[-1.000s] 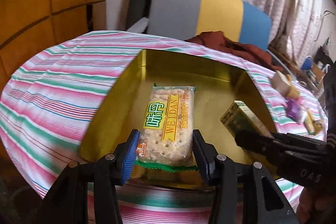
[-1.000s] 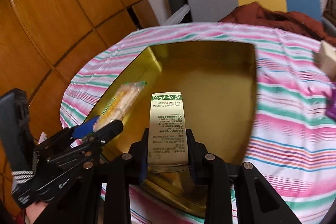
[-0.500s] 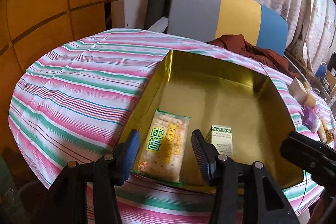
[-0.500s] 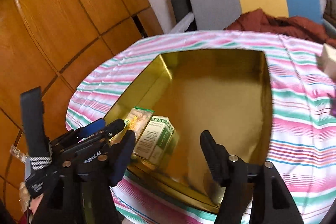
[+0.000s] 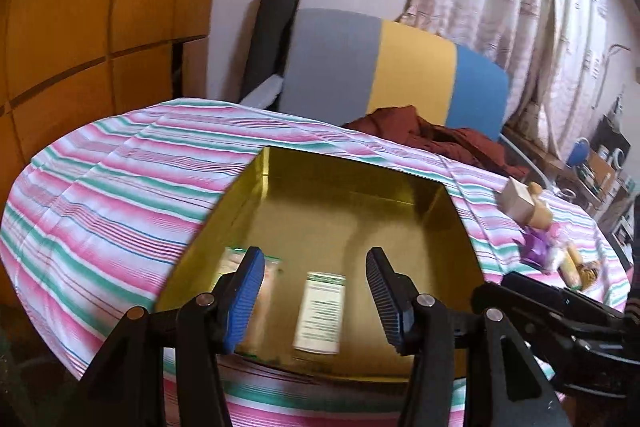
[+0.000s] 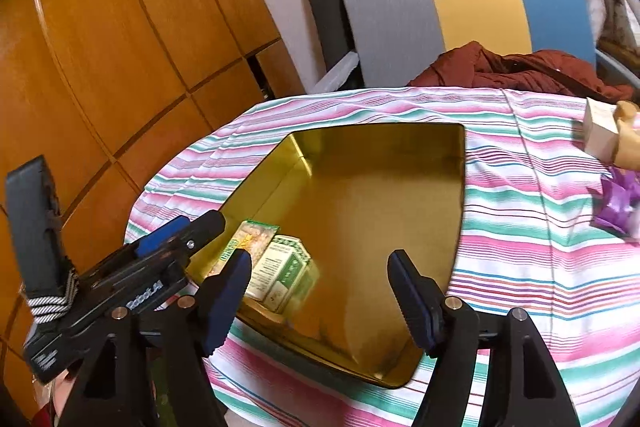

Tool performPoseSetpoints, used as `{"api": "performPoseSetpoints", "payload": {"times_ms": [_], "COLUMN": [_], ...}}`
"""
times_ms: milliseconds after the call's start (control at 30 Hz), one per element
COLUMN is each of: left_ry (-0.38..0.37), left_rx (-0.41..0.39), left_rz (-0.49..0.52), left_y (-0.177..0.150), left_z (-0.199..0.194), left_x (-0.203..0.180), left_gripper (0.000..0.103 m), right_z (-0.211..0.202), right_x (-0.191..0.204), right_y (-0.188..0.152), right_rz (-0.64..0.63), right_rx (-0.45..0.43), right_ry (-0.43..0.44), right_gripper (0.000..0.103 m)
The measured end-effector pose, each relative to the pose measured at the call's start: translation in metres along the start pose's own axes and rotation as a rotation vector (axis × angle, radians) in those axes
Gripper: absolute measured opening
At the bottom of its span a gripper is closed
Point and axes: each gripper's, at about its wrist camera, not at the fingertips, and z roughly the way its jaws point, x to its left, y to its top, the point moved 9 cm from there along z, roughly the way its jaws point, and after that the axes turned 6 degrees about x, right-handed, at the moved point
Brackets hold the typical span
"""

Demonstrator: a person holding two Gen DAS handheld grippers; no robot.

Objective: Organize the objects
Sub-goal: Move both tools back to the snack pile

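Observation:
A gold tin tray [image 5: 340, 171] [image 6: 360, 195] lies on the striped tablecloth. In its near left corner lie a cracker packet [image 5: 240, 259] [image 6: 248, 239] and a small green-and-white box [image 5: 322, 311] [image 6: 284, 267], side by side. My left gripper [image 5: 316, 295] is open and empty, above the tray's near edge. My right gripper [image 6: 320, 291] is open and empty, also over the near edge; it shows in the left wrist view [image 5: 560, 311] at the right. The left gripper shows in the right wrist view [image 6: 172, 239] at the left.
A wooden block [image 5: 518, 199] [image 6: 600, 131], a purple wrapper [image 5: 538, 247] [image 6: 618, 203] and other small items lie on the cloth to the right of the tray. A grey, yellow and blue chair [image 5: 396, 67] with a red cloth stands behind the table. Wooden panels line the left.
Both grippers let go: the cracker packet and the box now lie in the tray. Both grippers have opened and pulled back and up from the tray.

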Motion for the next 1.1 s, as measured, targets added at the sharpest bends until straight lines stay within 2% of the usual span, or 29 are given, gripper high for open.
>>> {"api": "performPoseSetpoints", "payload": {"times_ms": [300,700,800,1100], "left_ry": [-0.080,-0.212,-0.246,-0.334], "left_rx": [0.024,0.043,0.050,0.116], "left_rz": [0.088,0.213,0.238,0.315], "left_y": [-0.014,-0.039,-0.047,-0.077], "left_z": [-0.002,-0.012,-0.014,-0.010], "left_x": [-0.053,-0.122,-0.139,-0.188], "left_gripper": [0.054,0.055,0.060,0.061], "right_z": [-0.019,-0.047,-0.053,-0.075], "right_x": [-0.042,-0.118,-0.138,-0.222], "right_y": [-0.001,-0.015,-0.021,-0.042], "right_rz": [0.050,0.130,0.140,0.222], "right_rx": [-0.023,-0.032,-0.027,-0.007], "right_ry": [-0.075,-0.184,-0.217,-0.339], "right_gripper": [0.072,0.072,0.073,0.073]}}
